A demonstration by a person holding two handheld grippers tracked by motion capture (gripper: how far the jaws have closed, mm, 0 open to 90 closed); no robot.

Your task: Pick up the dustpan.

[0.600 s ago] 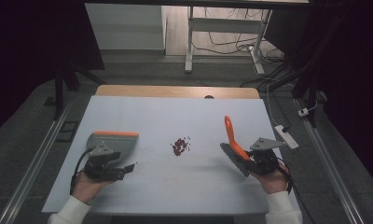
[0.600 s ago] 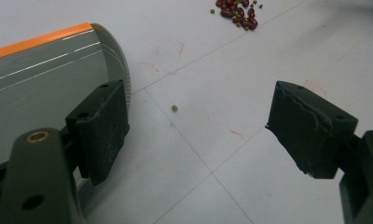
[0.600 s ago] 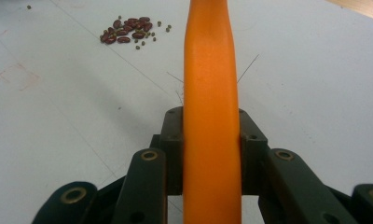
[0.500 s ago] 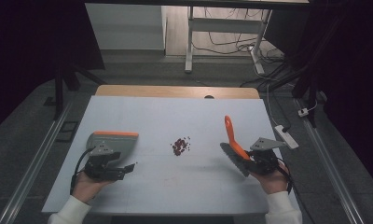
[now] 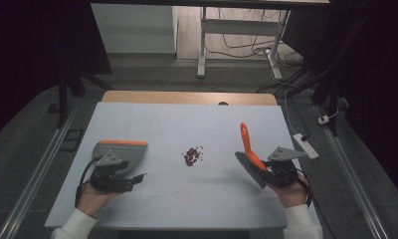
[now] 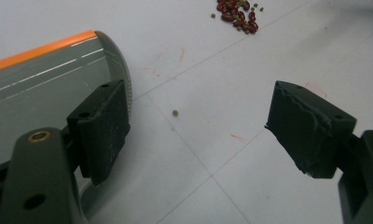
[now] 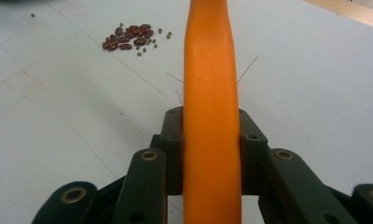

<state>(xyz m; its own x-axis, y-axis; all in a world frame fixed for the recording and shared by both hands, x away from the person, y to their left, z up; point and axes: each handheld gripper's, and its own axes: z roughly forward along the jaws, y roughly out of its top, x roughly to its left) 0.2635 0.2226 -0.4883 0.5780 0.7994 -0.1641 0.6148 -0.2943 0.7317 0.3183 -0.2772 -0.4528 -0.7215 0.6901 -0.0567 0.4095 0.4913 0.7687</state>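
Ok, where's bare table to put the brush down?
Bare: the far table between the wood edge and the beans; also the near strip between both hands. Busy: dustpan with the open left gripper at left; right gripper, shut on the brush, at right.

We see a pale worktop (image 5: 187, 124) crossed by thin grid lines, with faint red marks (image 6: 182, 53) on it. Along its twelve o'clock edge runs a wooden strip (image 5: 162, 97) with a small dark grommet (image 5: 223, 103). At three o'clock a white power strip (image 5: 304, 145) lies on the rim. Beyond, towards twelve, stands a white table frame (image 5: 203, 45) with cables (image 5: 237, 47) loose on the floor; at nine o'clock a metal rail (image 5: 35, 179) runs alongside
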